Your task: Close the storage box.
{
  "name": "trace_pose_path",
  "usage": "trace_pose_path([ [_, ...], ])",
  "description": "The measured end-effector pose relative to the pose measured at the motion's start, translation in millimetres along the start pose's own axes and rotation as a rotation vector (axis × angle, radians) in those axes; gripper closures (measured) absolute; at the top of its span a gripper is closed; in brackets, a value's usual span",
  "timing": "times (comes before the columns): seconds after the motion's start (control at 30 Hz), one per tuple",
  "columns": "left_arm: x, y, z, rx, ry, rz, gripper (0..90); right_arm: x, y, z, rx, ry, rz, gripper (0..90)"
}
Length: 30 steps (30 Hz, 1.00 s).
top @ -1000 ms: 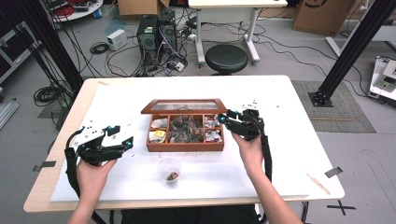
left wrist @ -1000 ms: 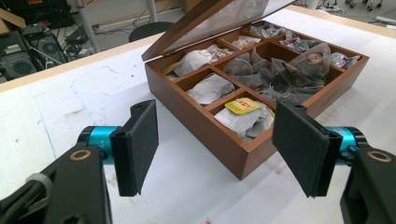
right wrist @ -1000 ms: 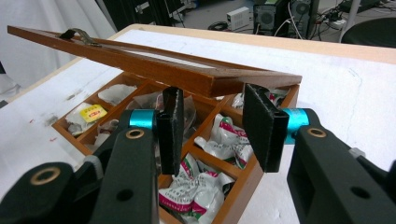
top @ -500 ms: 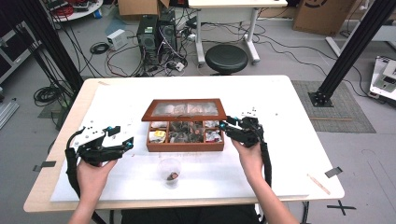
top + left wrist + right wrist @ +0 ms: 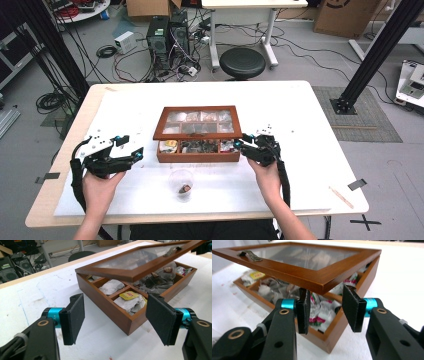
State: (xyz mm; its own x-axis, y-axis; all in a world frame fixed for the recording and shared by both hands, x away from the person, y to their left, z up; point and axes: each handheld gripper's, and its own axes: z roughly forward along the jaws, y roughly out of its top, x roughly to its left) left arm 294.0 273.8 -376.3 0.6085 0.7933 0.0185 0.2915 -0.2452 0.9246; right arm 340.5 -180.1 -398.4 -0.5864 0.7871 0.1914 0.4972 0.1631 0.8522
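Observation:
A brown wooden tea box (image 5: 200,156) with packets in its compartments sits mid-table. Its glass lid (image 5: 197,122) hangs half-raised and tilted over it. My right gripper (image 5: 241,146) is open at the box's right front corner, jaws just under the lid's corner (image 5: 322,286). In the right gripper view, the gripper (image 5: 325,311) frames red-and-white packets (image 5: 318,315), and the lid's metal handle (image 5: 249,255) is at the far side. My left gripper (image 5: 136,155) is open, left of the box and clear of it. Its view (image 5: 116,320) faces the box wall (image 5: 110,311) and a yellow packet (image 5: 128,295).
A clear plastic cup (image 5: 181,184) with something small and dark inside stands near the front edge, between my hands. The white table top (image 5: 300,115) has bare room on both sides. Behind the table are a black stool (image 5: 242,62), computer towers (image 5: 167,35) and cables.
The lid has come down from nearly upright to a low tilt over the box. My right gripper has moved toward me along with the lid's corner. The left gripper has stayed put.

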Motion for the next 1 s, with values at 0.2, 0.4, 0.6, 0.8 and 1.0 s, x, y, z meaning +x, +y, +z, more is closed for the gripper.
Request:
trace_pose_path([
  [0.2, -0.4, -0.2, 0.2, 0.0, -0.001, -0.001, 31.6, 1.2, -7.8, 2.4, 0.017, -0.011, -0.009, 59.7],
  [0.4, -0.1, -0.4, 0.2, 0.002, -0.003, 0.001, 31.7, 1.6, -13.9, 4.7, 0.038, -0.017, -0.014, 59.5],
  [0.6, 0.0, -0.9, 0.3, 0.006, -0.003, 0.001, 31.7, 1.2, -19.7, 7.5, 0.061, -0.016, -0.011, 58.9],
  [0.8, 0.0, -1.0, 0.5, 0.005, -0.002, 0.001, 31.7, 2.3, -23.5, 7.9, 0.08, -0.017, -0.009, 58.5],
  [1.0, -0.1, -1.0, 0.7, 0.008, -0.004, 0.002, 31.7, 2.2, -25.5, 7.2, 0.094, -0.019, -0.01, 58.3],
])
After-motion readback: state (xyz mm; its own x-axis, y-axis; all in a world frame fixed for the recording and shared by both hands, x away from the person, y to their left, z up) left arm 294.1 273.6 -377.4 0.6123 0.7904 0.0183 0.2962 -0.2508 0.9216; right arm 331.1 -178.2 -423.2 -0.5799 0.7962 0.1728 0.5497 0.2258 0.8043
